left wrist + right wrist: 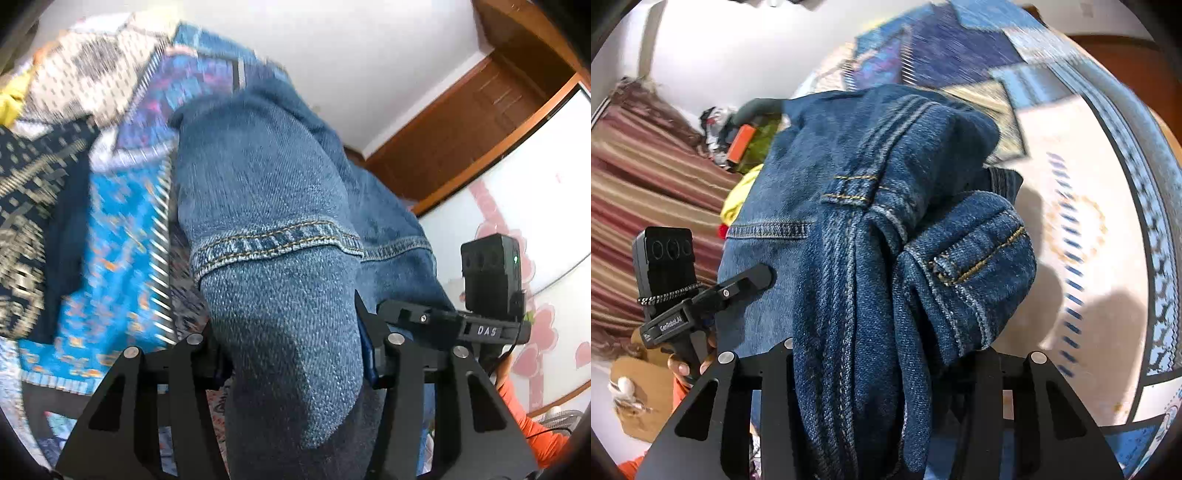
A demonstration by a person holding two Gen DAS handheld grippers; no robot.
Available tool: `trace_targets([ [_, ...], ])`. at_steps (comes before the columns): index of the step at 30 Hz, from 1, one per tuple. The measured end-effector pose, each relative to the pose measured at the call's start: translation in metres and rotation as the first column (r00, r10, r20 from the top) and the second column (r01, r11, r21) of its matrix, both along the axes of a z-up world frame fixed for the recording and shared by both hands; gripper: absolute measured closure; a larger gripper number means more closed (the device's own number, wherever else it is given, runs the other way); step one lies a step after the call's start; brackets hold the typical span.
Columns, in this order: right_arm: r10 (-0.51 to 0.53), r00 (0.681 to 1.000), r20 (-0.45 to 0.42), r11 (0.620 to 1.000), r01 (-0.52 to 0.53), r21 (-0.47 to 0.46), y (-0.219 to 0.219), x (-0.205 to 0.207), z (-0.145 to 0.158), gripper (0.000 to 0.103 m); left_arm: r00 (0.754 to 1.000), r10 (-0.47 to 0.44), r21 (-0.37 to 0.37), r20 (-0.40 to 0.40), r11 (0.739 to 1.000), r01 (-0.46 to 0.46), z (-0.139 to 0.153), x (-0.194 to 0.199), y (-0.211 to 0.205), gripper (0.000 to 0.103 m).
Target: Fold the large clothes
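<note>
Nearest the lens in both wrist views is denim: the jeans (280,229) fill the space between the black fingers of each tool. The left gripper (291,354) is clamped on a rolled thickness of leg near a stitched hem band, and the right gripper (882,373) is clamped on a bunched gather at the waistband, with a belt loop and pocket edge showing just beyond it. The jeans hang lifted between the two tools above a patterned bedspread (1082,206), which is blurred, so the pair looks to be in motion. Judging from this, the step in hand is carrying the garment to lay or fold it; doing it well likely means holding both grips level, drawing the cloth taut enough to shed the bunching, and lowering it flat before letting go. In the right view a pale, bare stretch of bedspread lies to the right and far side, offering room to set down. To the left of the jeans in the left view lies a heap of other clothes (40,206), dark and patterned, close enough that a swing that way could snag it. A wooden door frame (476,122) stands far right, well apart.
</note>
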State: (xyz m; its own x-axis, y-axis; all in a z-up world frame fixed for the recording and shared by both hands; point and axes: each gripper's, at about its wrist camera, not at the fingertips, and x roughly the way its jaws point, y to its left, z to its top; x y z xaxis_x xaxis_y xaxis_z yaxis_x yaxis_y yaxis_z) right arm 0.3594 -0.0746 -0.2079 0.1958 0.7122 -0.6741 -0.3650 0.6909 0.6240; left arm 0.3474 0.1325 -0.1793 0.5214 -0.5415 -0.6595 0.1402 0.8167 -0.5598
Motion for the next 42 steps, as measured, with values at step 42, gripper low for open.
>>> trace_targets([
  [42, 0.217, 0.976, 0.022, 0.971, -0.213, -0.105, 0.272, 0.053, -0.061, 0.048, 0.937, 0.345, 0.117, -0.048, 0.934, -0.338, -0.081, 0.011, 0.301, 0.020],
])
